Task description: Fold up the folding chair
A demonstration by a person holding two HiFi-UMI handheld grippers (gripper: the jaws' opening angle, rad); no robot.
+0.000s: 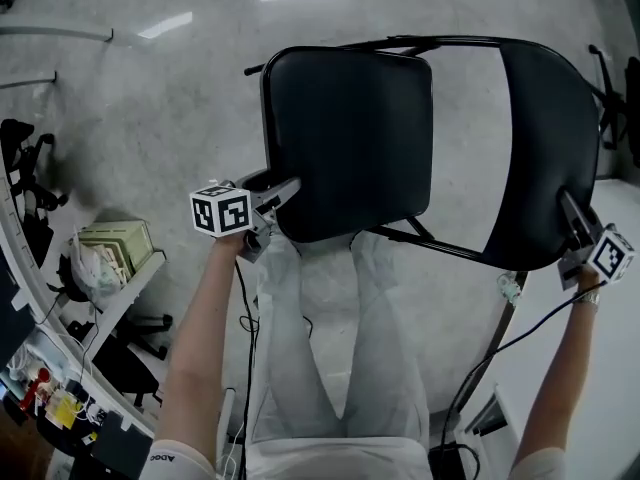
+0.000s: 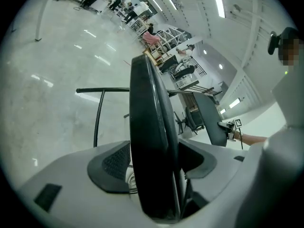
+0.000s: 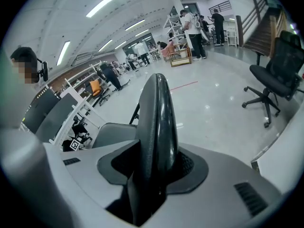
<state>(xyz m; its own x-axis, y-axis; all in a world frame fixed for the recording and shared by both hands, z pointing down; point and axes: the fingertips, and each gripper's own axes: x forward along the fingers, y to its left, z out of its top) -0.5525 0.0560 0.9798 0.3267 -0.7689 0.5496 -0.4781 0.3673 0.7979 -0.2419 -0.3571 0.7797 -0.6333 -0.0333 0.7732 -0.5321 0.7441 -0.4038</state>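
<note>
The black folding chair hangs off the floor, tipped, in front of me. In the head view its padded seat (image 1: 350, 138) is at the centre and its backrest (image 1: 545, 148) at the right. My left gripper (image 1: 285, 193) is shut on the seat's near left corner. In the left gripper view the seat (image 2: 152, 127) runs edge-on between the jaws. My right gripper (image 1: 572, 213) is shut on the backrest's lower right edge. In the right gripper view the backrest (image 3: 156, 118) fills the gap between the pads, and the seat (image 3: 114, 134) shows behind it.
A white shelf (image 1: 110, 258) with boxes and clutter stands at my left. My legs in white trousers (image 1: 330, 348) are just below the chair. A cable (image 1: 500, 338) trails from the right gripper. A black office chair (image 3: 273, 80) stands on the glossy floor at the right.
</note>
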